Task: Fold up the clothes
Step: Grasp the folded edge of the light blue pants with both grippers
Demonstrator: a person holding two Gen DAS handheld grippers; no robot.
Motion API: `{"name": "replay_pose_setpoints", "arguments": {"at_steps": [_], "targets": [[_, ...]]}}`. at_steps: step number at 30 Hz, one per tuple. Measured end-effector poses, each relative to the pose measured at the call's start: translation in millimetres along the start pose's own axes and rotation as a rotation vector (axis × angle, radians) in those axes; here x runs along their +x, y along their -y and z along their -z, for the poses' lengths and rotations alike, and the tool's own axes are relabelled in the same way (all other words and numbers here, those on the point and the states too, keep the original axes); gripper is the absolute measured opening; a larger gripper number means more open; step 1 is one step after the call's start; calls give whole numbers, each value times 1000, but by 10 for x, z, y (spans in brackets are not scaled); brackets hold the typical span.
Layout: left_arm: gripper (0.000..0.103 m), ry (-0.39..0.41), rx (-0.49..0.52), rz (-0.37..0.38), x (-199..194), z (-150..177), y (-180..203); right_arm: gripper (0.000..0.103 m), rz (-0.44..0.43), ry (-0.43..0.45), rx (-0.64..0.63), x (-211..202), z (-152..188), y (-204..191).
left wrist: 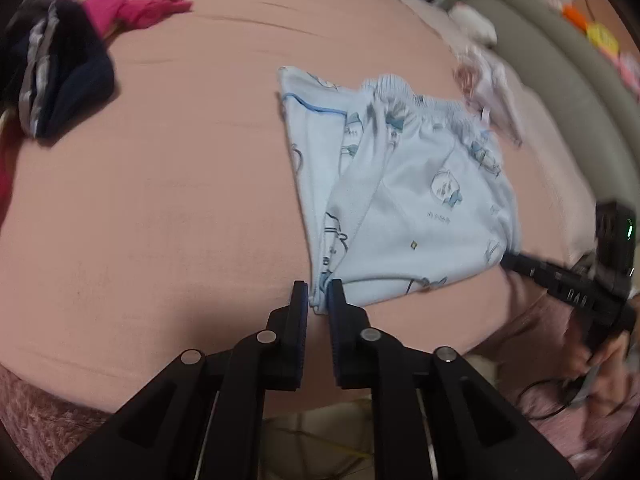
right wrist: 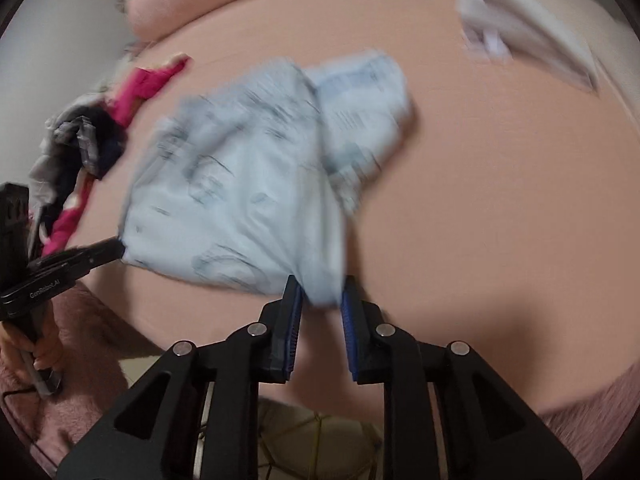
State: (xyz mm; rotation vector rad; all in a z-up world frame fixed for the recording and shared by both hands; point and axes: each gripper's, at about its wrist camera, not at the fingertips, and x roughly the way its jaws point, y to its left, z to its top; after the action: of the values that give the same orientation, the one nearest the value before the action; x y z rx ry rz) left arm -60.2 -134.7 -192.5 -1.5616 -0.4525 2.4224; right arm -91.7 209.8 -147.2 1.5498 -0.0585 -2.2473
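On bed point(left wrist: 180, 184): claws pinching pyjama point(left wrist: 400, 200).

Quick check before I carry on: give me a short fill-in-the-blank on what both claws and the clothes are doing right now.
1. Both claws grip the light ____ printed garment.
2. The left claw pinches the garment's near ____.
3. The garment lies on a ____ bed sheet.
4. The right claw holds ____ cloth between its fingers.

Missing words: blue; corner; pink; bunched

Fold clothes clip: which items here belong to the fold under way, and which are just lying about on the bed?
In the job:
- light blue printed garment
- left tool, gripping its near corner
- right tool, gripping its other corner

Lying about:
- dark navy clothing
- pink garment
- white cloth
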Motion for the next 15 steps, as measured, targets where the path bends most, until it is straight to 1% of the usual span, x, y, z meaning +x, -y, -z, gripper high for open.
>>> {"name": "replay_pose_setpoints", "arguments": {"at_steps": [1,2,3,4,5,6,7,8,11,12,13,14,15], "targets": [[14,33,-17,6,-84,-20,-26,28,6,8,3,-47,16,9],[14,77,-24,10,-170,-31,-46,41,27,19,-15,-107,22,-3],[14,120,-32,13,-256,-43,-66,44,57,47,-46,-179,32,-30],[15,152,-37,16,-321,-51,-83,44,72,68,-62,-226,45,-46],[20,154,-36,16,-323,-55,-91,44,83,85,-74,-265,59,-57],[32,130,-34,20,-274,-57,-90,44,79,94,-71,-279,81,-53],[38,90,-32,32,-197,-45,-81,44,62,92,-61,-263,104,-43],[41,54,-22,38,-126,-24,-59,44,60,92,-60,-235,109,-42],[41,-10,54,9,46,99,102,44,66,94,-67,-146,110,-52],[38,-2,97,-16,68,122,185,44,68,95,-70,-117,110,-55],[31,7,141,-42,91,145,269,44,70,95,-72,-87,110,-58],[14,12,173,-60,114,159,335,41,72,96,-74,-57,110,-61],[11,14,182,-61,137,154,364,34,67,101,-91,-37,99,-88]]}}
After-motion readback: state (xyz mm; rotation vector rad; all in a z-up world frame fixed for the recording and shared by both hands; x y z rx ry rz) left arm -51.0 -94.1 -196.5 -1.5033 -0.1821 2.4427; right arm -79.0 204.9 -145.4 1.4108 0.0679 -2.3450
